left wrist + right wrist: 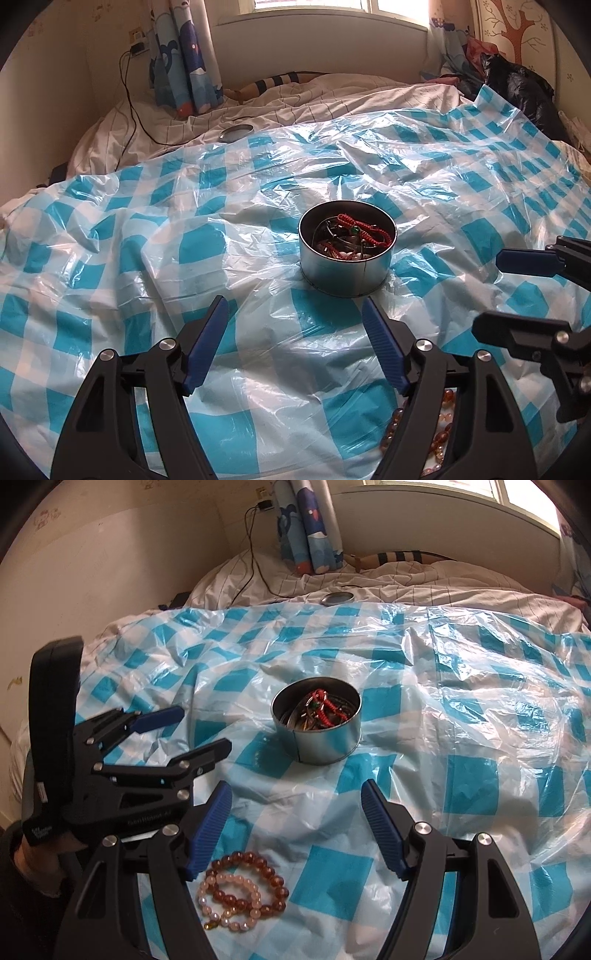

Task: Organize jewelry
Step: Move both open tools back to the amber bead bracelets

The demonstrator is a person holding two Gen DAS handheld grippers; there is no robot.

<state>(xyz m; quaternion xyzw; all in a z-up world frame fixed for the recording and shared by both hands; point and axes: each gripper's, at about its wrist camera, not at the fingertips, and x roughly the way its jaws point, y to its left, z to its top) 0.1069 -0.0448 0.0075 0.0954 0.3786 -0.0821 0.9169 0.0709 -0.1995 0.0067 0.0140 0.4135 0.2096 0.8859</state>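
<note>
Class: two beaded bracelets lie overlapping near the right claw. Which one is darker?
The amber-brown bracelet, the larger loop. The pale pink bracelet overlapping it is lighter and has smaller beads.

Round silver metal tin (317, 734) of jewelry on blue-checked plastic sheet (443, 701); amber and pink bead bracelets (243, 890) beside open right tongs (295, 801).

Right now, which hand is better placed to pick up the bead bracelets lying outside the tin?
Right, probably. The bead bracelets lie just below the right tool, by its left finger, and its jaws stand open and empty. The left tool is open too, but the beads sit off to its right, partly hidden behind its finger.
</note>
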